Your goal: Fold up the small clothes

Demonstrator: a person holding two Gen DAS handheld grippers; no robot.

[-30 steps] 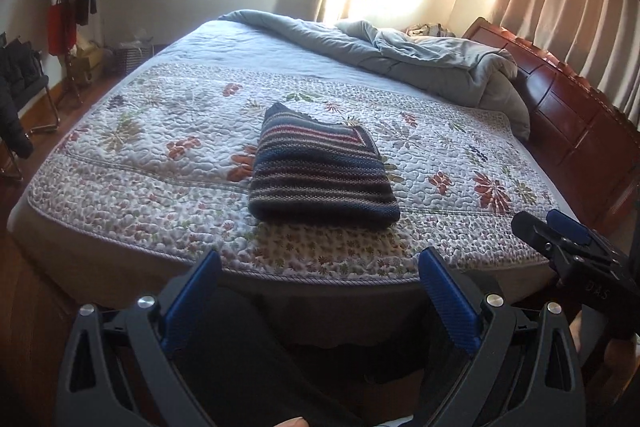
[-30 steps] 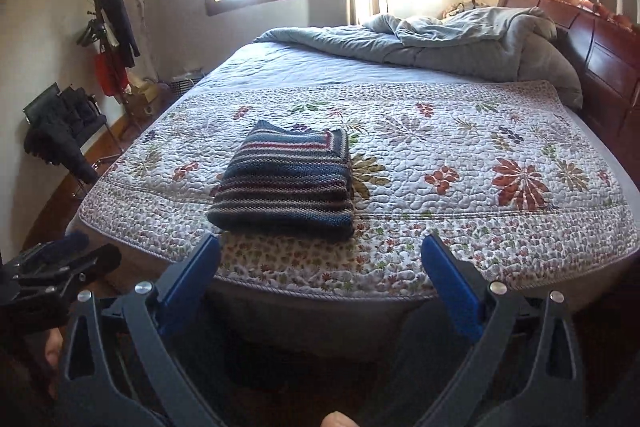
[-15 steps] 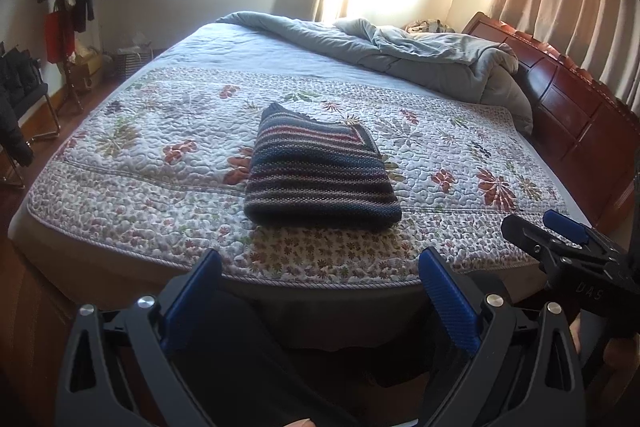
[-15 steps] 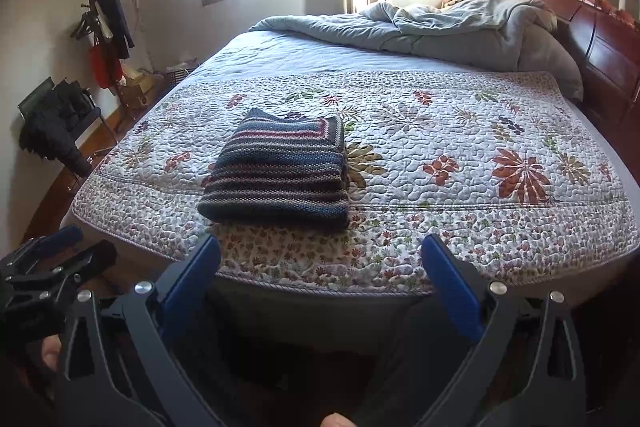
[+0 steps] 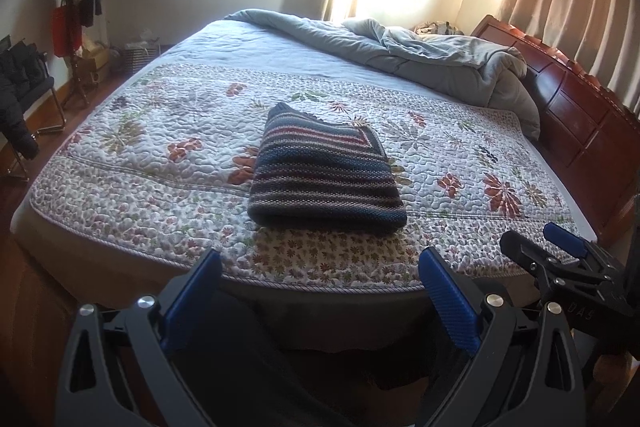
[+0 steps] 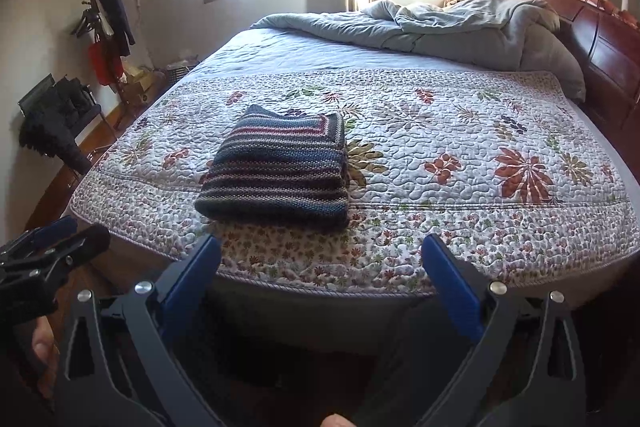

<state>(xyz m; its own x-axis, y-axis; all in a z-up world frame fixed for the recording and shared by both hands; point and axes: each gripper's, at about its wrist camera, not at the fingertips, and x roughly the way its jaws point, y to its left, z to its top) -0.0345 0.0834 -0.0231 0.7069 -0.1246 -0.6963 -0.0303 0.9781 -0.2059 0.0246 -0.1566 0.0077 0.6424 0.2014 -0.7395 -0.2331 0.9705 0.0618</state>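
A striped knit garment (image 5: 324, 175) in blue, grey and red lies folded into a neat rectangle on the floral quilt near the bed's front edge; it also shows in the right wrist view (image 6: 278, 169). My left gripper (image 5: 320, 279) is open and empty, held off the bed's front edge, short of the garment. My right gripper (image 6: 320, 267) is open and empty too, also in front of the bed edge. The right gripper shows at the right of the left wrist view (image 5: 560, 259), and the left gripper at the left of the right wrist view (image 6: 48, 251).
The floral quilt (image 6: 460, 155) covers the front half of the bed. A rumpled grey duvet (image 6: 460, 27) lies at the far end by the wooden headboard (image 6: 600, 39). A coat rack (image 5: 76, 7) and a chair with dark clothes (image 5: 20, 95) stand at the left.
Both grippers have moved slightly closer to the bed and a little higher, so the folded garment looks nearer. The garment has not moved. Both stay open.
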